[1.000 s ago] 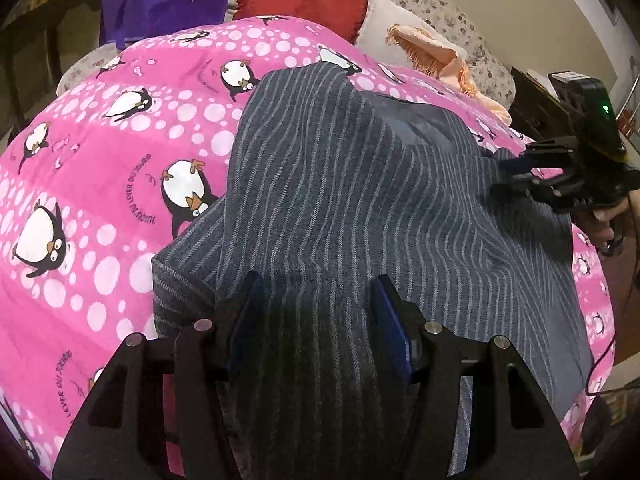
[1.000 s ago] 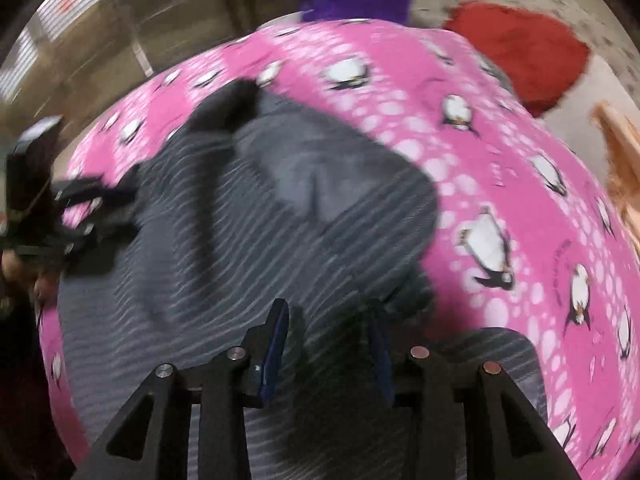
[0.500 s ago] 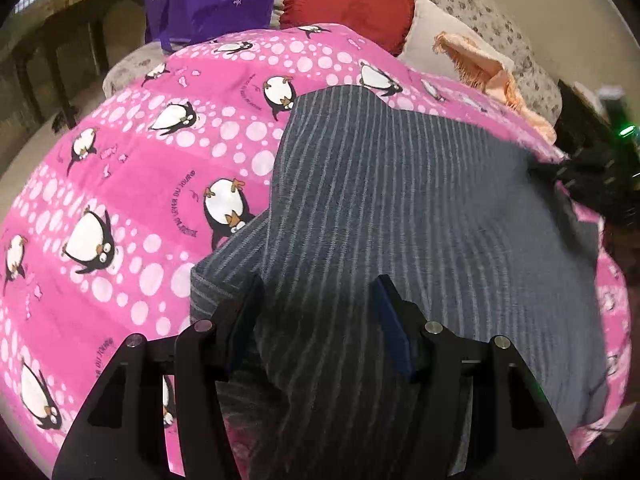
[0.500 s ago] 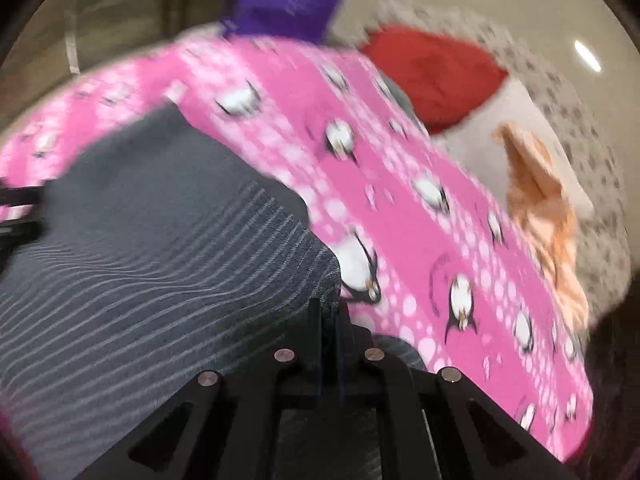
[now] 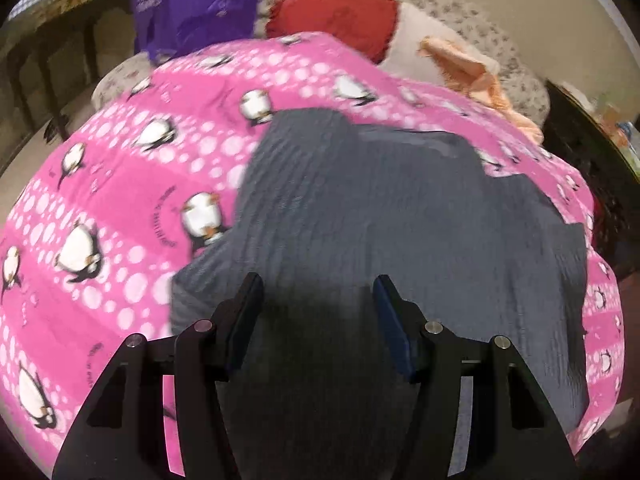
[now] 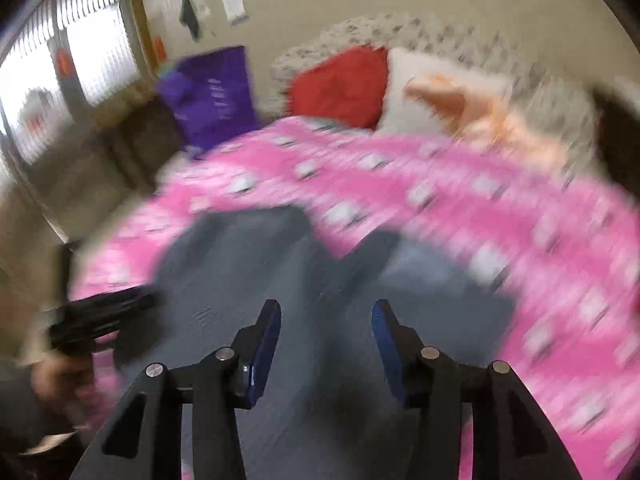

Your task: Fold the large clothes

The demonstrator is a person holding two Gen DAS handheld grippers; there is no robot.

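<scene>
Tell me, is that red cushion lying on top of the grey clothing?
No, the red cushion sits beyond the pink blanket, apart from the grey garment.

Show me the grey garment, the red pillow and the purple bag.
Grey garment [image 5: 400,216]: left wrist view, middle of the flat cloth.
Red pillow [image 5: 336,16]: left wrist view, centre of its face.
Purple bag [image 5: 196,0]: left wrist view, middle of its front.

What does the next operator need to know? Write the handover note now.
Left gripper: open, nothing held, over the near part of the grey striped garment.
Right gripper: fingers opening, nothing between them, over the garment; that view is blurred.
Garment: lies on the pink penguin blanket, part folded, with a sleeve sticking out on the left of the left view.
Done: at least one fold looks made.
Left: fold in the sleeve, then probably fold it smaller.
</scene>
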